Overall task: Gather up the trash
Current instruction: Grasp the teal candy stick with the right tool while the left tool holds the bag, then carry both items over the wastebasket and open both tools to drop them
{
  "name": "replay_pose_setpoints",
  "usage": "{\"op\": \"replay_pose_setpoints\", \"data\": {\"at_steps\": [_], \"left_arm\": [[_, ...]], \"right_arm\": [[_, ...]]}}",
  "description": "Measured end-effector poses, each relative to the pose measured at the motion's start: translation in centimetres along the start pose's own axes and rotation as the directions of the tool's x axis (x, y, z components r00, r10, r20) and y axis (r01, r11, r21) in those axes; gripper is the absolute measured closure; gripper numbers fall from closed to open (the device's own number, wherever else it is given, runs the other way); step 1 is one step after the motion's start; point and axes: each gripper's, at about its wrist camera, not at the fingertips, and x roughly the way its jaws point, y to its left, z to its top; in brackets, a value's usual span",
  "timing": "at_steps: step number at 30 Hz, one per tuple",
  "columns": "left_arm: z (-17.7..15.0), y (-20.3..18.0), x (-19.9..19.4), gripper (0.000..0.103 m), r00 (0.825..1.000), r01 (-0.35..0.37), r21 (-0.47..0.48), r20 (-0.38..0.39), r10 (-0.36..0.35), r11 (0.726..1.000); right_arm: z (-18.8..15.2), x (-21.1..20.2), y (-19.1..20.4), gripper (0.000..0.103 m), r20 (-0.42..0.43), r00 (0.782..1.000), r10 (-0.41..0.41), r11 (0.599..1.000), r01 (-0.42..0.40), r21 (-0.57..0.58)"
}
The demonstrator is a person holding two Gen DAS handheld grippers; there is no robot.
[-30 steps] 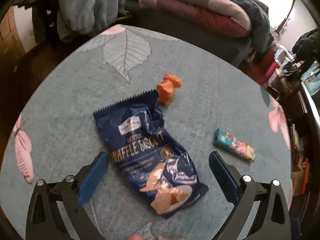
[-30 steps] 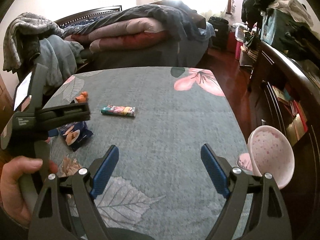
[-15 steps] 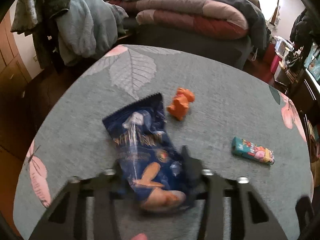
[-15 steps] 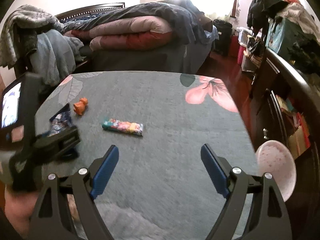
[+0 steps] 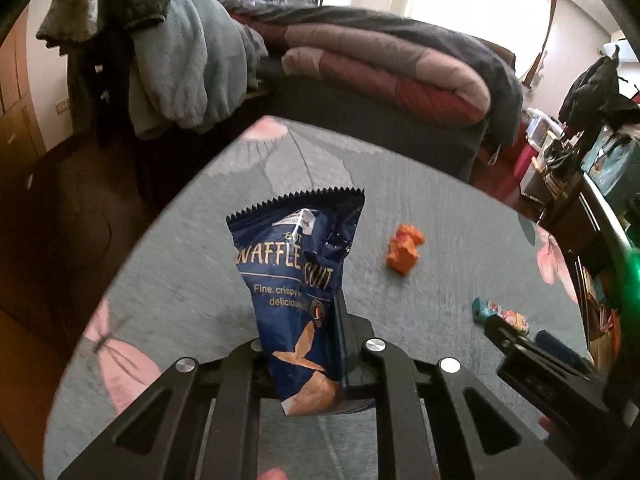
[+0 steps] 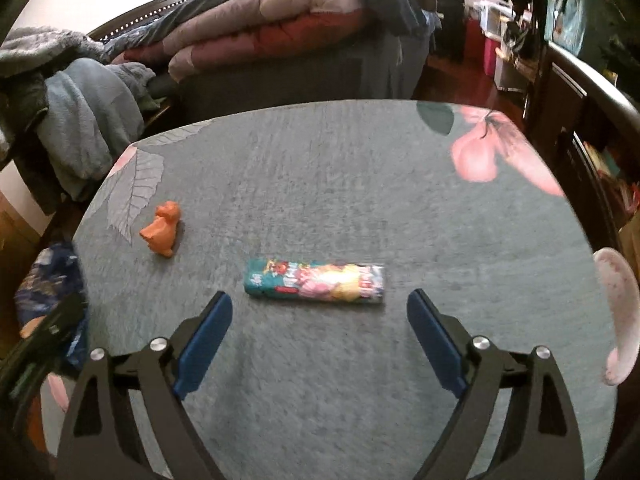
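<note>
Clamping the lower part of the blue bag (image 5: pixel 298 292), the left tool (image 5: pixel 320 356) has just been closing its jaws on it, and the bag stands up between them, its serrated top edge toward the bench's far-left corner. The bench (image 5: pixel 440 208) is a grey-green top printed with leaves and pink flowers; its left edge drops to dark wood floor, and its far edge faces a bed (image 5: pixel 400 64) piled with folded quilts. The middle of the top lies bare between the few things on it. An orange scrap (image 5: pixel 405 249) sits to the right of the bag, apart from it. Farther right lies a teal wrapper (image 6: pixel 316 282), lengthwise across the right wrist view, just ahead of the right tool (image 6: pixel 320 320). That tool's blue pads are spread wide, one to each side of the wrapper's ends and nearer the camera, neither touching it; its jaws have just been opening further. The orange scrap lies to the wrapper's far left there, well apart. A pink bowl (image 6: pixel 616 316) hangs off the bench's right edge in that view, partly cut off. Clothes (image 5: pixel 180 68) drape over something at far left. Both tools point steeply down at the top.
</note>
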Motion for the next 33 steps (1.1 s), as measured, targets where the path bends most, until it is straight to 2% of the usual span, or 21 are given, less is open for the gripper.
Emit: {"op": "replay_pose_setpoints", "data": {"at_steps": [8, 10, 11, 20, 33], "left_arm": [[0.6, 1.0, -0.3, 0.088, 0.999, 0.043, -0.01, 0.011, -0.043, 0.999], [0.6, 1.2, -0.1, 0.088, 0.999, 0.05, -0.009, 0.003, -0.05, 0.999], [0.6, 1.2, 0.0, 0.088, 0.999, 0.052, -0.008, 0.002, -0.052, 0.999], [0.4, 0.7, -0.1, 0.088, 0.999, 0.041, 0.014, -0.001, -0.041, 0.999], [-0.7, -3.1, -2.7, 0.088, 0.999, 0.045, 0.106, 0.016, -0.047, 0.993]], "right_arm": [[0.7, 1.7, 1.5, 0.011, -0.008, 0.998, -0.064, 0.998, 0.064, -0.011], [0.7, 1.9, 1.7, 0.021, 0.0, 0.995, -0.095, 0.995, 0.095, -0.027], [0.7, 1.8, 1.8, 0.022, 0.004, 0.994, -0.107, 0.994, 0.107, -0.036], [-0.1, 0.7, 1.1, 0.023, -0.01, 0.998, -0.058, 0.997, 0.058, -0.042], [-3.3, -6.1, -3.2, 0.023, 0.054, 0.998, -0.014, 1.0, 0.014, 0.0]]}}
